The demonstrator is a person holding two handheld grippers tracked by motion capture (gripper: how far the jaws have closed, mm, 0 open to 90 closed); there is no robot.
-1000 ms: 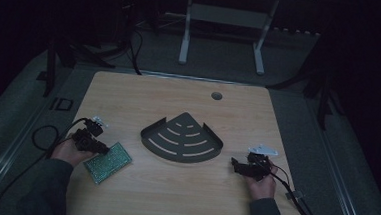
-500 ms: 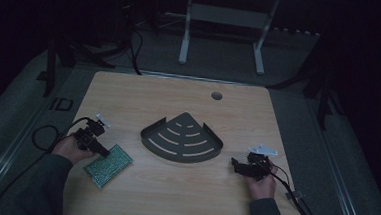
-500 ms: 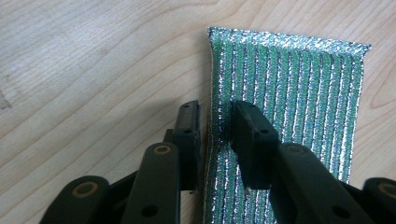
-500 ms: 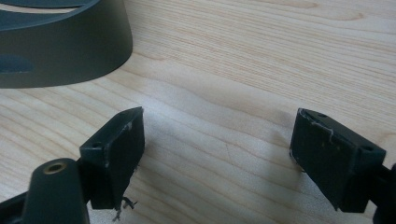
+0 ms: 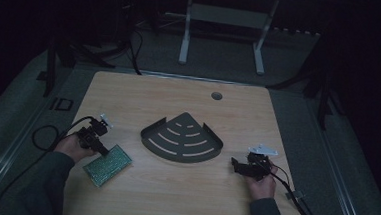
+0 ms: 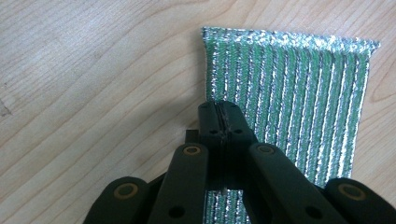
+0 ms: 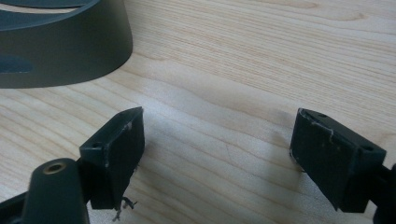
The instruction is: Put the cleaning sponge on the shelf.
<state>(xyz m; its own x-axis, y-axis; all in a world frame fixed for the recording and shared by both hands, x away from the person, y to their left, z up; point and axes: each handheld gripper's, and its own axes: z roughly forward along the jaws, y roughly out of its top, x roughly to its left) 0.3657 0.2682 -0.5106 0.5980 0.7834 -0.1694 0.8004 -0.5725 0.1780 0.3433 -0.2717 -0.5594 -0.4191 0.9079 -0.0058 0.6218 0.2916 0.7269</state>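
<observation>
A green pad with silver stripes (image 5: 108,165) lies flat on the wooden table at the front left. My left gripper (image 5: 103,151) is shut, its tips over the pad's near-left edge. In the left gripper view the shut jaws of the left gripper (image 6: 219,117) lie above the pad (image 6: 299,88), and I see no fabric pinched between them. A dark grey fan-shaped slotted tray (image 5: 182,123) sits mid-table. My right gripper (image 5: 235,164) is open just off the tray's right corner. In the right gripper view, bare wood lies between the spread jaws of the right gripper (image 7: 217,140), with the tray wall (image 7: 60,51) at upper left.
A round hole (image 5: 217,95) is set in the table near its far edge. A black cable (image 5: 41,133) loops off the left side, and another trails from the right hand. A white stand's legs (image 5: 185,37) rise on the floor beyond the table.
The left gripper has edged slightly right, onto the pad's edge. The pad, the tray and the right gripper stay where they were.
</observation>
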